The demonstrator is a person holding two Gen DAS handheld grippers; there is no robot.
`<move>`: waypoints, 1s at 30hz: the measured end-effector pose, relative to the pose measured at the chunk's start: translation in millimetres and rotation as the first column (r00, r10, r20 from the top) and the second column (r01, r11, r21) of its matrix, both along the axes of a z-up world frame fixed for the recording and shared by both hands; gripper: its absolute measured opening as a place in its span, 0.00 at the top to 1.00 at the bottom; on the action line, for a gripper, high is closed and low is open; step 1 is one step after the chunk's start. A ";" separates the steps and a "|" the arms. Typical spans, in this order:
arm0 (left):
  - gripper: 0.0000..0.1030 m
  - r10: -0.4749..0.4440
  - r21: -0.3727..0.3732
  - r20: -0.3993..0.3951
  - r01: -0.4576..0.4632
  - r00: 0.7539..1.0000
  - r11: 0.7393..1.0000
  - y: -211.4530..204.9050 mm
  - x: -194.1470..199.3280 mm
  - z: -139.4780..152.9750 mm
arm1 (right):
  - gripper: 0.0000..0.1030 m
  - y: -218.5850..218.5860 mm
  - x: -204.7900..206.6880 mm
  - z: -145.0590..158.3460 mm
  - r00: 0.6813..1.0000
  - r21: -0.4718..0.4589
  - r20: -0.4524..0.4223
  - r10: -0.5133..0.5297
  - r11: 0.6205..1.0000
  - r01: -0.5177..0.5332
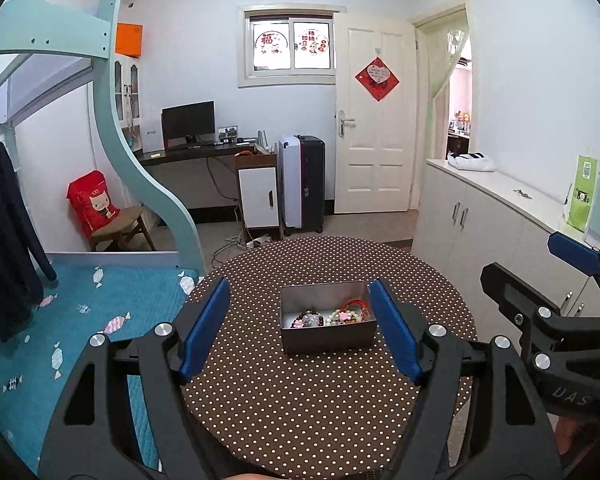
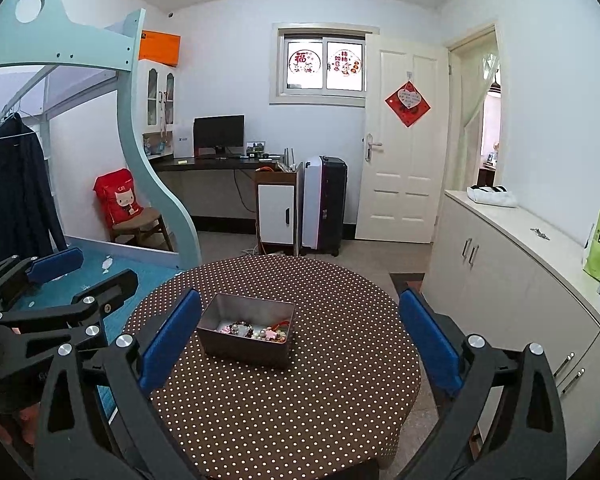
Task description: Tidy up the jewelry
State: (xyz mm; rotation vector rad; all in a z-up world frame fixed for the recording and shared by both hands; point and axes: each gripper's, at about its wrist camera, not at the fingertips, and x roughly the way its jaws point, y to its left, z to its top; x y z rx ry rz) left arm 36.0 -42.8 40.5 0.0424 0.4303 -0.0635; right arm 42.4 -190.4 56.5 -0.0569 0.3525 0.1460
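The left wrist view takes in more of the blue bed cover (image 1: pixel 80 320) and shows the right tongs (image 1: pixel 540 276) from the side. The right wrist view shows the left tongs (image 2: pixel 80 272) over the bed. Both pairs of tongs stand open and empty. A grey metal box (image 1: pixel 327 342) sits on the round, dotted bench (image 1: pixel 300 400), near its middle. Inside lie beaded bracelets (image 1: pixel 332 315), dark, pearly, pink and red, jumbled together.
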 end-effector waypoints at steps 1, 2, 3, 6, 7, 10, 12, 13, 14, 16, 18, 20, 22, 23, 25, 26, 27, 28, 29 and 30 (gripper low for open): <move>0.29 0.000 0.000 0.002 0.000 1.000 1.000 -0.1 0.0 0.5 | 0.07 -0.1 -0.4 0.1 1.000 -0.001 0.003 -0.001 1.000 0.001; 0.29 0.001 0.000 0.003 -0.001 1.000 1.000 0.1 0.0 0.5 | 0.07 -0.5 -1.2 -0.2 1.000 -0.002 0.005 0.000 1.000 0.000; 0.29 0.001 -0.002 0.002 -0.001 1.000 1.000 -0.1 -0.2 0.2 | 0.07 -0.3 -1.6 0.3 1.000 -0.001 0.006 0.003 1.000 -0.003; 0.29 0.003 -0.001 0.003 -0.003 1.000 1.000 1.6 -0.3 0.2 | 0.07 0.1 -2.7 -1.0 1.000 -0.001 0.007 0.003 1.000 -0.003; 0.29 0.004 0.000 0.003 -0.004 1.000 1.000 1.4 -0.5 0.1 | 0.07 0.5 -3.2 -0.7 1.000 -0.002 0.007 0.003 1.000 -0.003; 0.29 0.005 0.000 0.003 -0.005 1.000 1.000 1.7 -0.2 0.2 | 0.07 0.7 -3.6 -1.4 1.000 -0.001 0.006 0.003 1.000 -0.003; 0.29 0.007 0.001 0.001 -0.007 1.000 1.000 2.0 -0.1 -0.1 | 0.07 1.2 -3.7 -1.0 1.000 -0.003 0.004 -0.001 1.000 0.001; 0.29 0.008 0.001 0.000 -0.008 1.000 1.000 2.1 0.2 0.2 | 0.07 1.1 -3.0 -1.2 1.000 -0.002 0.002 -0.002 1.000 0.002; 0.29 0.007 0.001 0.001 -0.007 1.000 1.000 2.2 0.1 0.5 | 0.07 1.0 -3.2 -1.0 1.000 -0.001 0.002 -0.001 1.000 0.001; 0.29 0.007 0.000 0.002 -0.007 1.000 1.000 2.4 0.3 0.8 | 0.07 0.8 -2.6 -0.6 1.000 0.001 0.002 -0.001 1.000 0.001; 0.29 0.007 0.000 0.002 -0.007 1.000 1.000 2.8 0.3 0.8 | 0.07 1.1 -2.3 -0.2 1.000 0.002 0.002 -0.002 1.000 0.002; 0.29 0.008 -0.001 0.002 -0.008 1.000 1.000 2.6 0.2 0.5 | 0.07 1.1 -2.5 0.1 1.000 0.002 0.003 -0.004 1.000 0.004; 0.29 0.009 0.001 0.003 -0.009 1.000 1.000 3.9 0.3 1.5 | 0.07 0.8 -1.9 0.5 1.000 0.005 0.001 -0.005 1.000 0.005; 0.29 0.009 0.001 0.003 -0.009 1.000 1.000 3.9 0.3 1.4 | 0.07 0.7 -2.0 0.6 1.000 0.007 0.000 -0.005 1.000 0.005; 0.29 0.009 0.002 0.004 -0.009 1.000 1.000 4.0 0.2 1.5 | 0.07 0.1 -2.2 0.7 1.000 0.008 -0.001 -0.006 1.000 0.006; 0.29 0.010 0.002 0.004 -0.010 1.000 1.000 4.2 0.5 1.6 | 0.07 0.0 -2.1 0.7 1.000 0.008 -0.001 -0.006 1.000 0.006; 0.29 0.010 0.002 0.004 -0.010 1.000 1.000 4.5 1.0 1.9 | 0.07 0.0 -2.0 0.6 1.000 0.008 -0.001 -0.006 1.000 0.006; 0.29 0.010 0.001 0.003 -0.010 1.000 1.000 4.5 0.9 1.8 | 0.07 -0.2 -2.0 0.6 1.000 0.009 -0.001 -0.006 1.000 0.006; 0.28 0.011 0.002 0.003 -0.011 1.000 1.000 4.3 0.6 1.7 | 0.07 -0.4 -1.8 0.5 1.000 0.010 -0.003 -0.006 1.000 0.006; 0.27 0.015 0.005 0.003 -0.015 1.000 1.000 4.2 0.6 1.5 | 0.07 -0.9 -1.4 0.1 1.000 0.012 -0.005 -0.006 1.000 0.006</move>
